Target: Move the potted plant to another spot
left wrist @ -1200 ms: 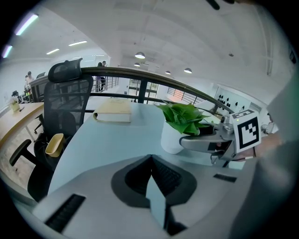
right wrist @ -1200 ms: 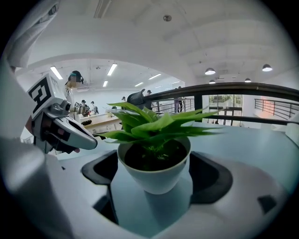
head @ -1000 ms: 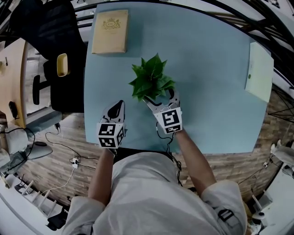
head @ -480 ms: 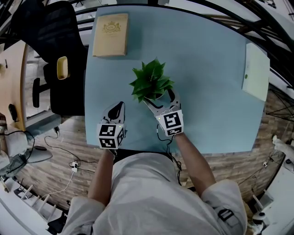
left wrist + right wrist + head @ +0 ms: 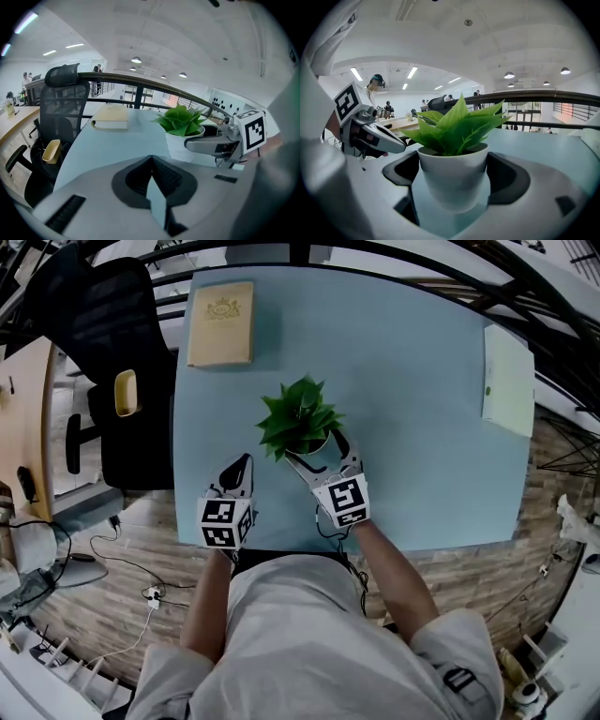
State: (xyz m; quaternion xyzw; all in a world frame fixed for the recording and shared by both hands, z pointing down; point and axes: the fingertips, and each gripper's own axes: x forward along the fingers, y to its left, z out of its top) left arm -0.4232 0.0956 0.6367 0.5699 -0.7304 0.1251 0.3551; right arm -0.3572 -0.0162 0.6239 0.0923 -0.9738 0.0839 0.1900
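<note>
Head view: the leaves cover most of the potted plant point(image 5: 298, 421), only a sliver of white rim shows. Pot base is hidden there. In the right gripper view the pot's underside is in shadow against the table, so I cannot tell whether it rests on the blue table point(image 5: 412, 427) or hangs just above it. The person's hands are hidden behind the marker cubes; only forearms show. The pale green sheet point(image 5: 507, 381) at the table's far right edge has print too small to read. The black office chair point(image 5: 98, 352) is partly cut off at the top left.

Right gripper point(image 5: 314, 444): jaws spread round the white pot, one on each side. Up close the right gripper point(image 5: 453, 174) has both dark pads against the pot wall of the potted plant point(image 5: 452, 140), pinching it. Pot upright, centred between the jaws, leaves rising above them.

Left gripper point(image 5: 240, 470): jaws pressed together, nothing between them; left gripper point(image 5: 151, 164) confirms this in its own view. It sits near the table's near edge, to the left of the plant and apart from it.

The plant stands about mid-table, toward the near side. The tan book point(image 5: 221, 324) lies flat at the far left corner, well apart from the plant.
</note>
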